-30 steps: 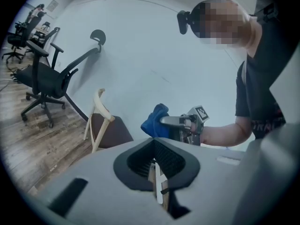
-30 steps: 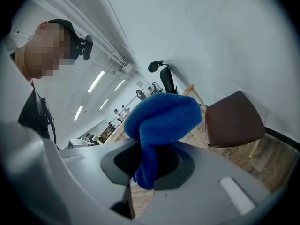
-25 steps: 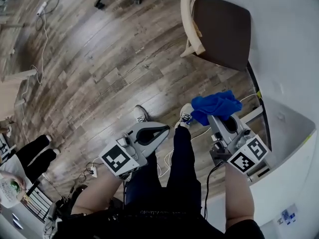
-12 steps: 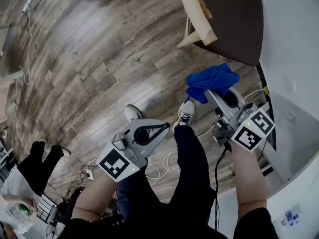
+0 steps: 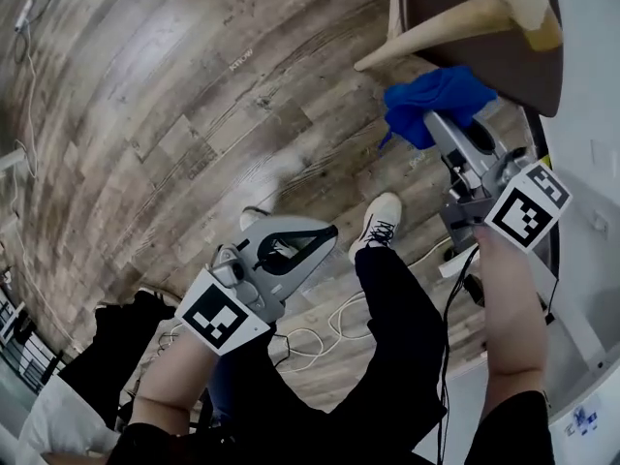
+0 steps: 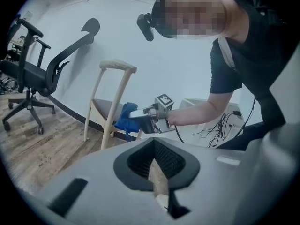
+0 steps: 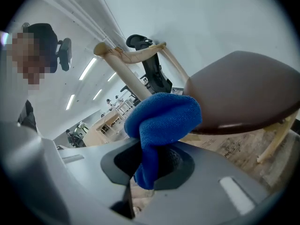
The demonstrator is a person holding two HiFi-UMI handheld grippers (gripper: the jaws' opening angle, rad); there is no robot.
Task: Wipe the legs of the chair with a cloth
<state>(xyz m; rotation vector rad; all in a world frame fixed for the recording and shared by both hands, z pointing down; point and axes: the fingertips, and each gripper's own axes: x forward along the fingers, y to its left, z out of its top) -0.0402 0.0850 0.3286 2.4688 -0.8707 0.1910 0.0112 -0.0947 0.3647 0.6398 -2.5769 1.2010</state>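
A wooden chair with a dark brown seat [image 5: 484,61] stands at the top right of the head view, one pale leg [image 5: 431,37] slanting out towards me. My right gripper [image 5: 438,124] is shut on a bunched blue cloth [image 5: 431,105], which hangs just under that leg, close to the seat's edge. The right gripper view shows the cloth [image 7: 161,123] filling the jaws, with the seat [image 7: 243,90] right behind it and a leg [image 7: 276,139] at the lower right. My left gripper [image 5: 329,232] is shut and holds nothing, low over the floor, well left of the chair [image 6: 111,104].
My shoes [image 5: 380,223] and dark trousers are between the grippers, with loose cables [image 5: 310,335] on the wood floor. A white wall [image 5: 596,114] runs behind the chair. A black office chair [image 6: 35,76] stands at the left. Another person's dark clothing [image 5: 97,352] is at the lower left.
My right gripper has carried the blue cloth forward to the chair, from over the open floor to just under the leg. The left gripper has stayed low and shut.
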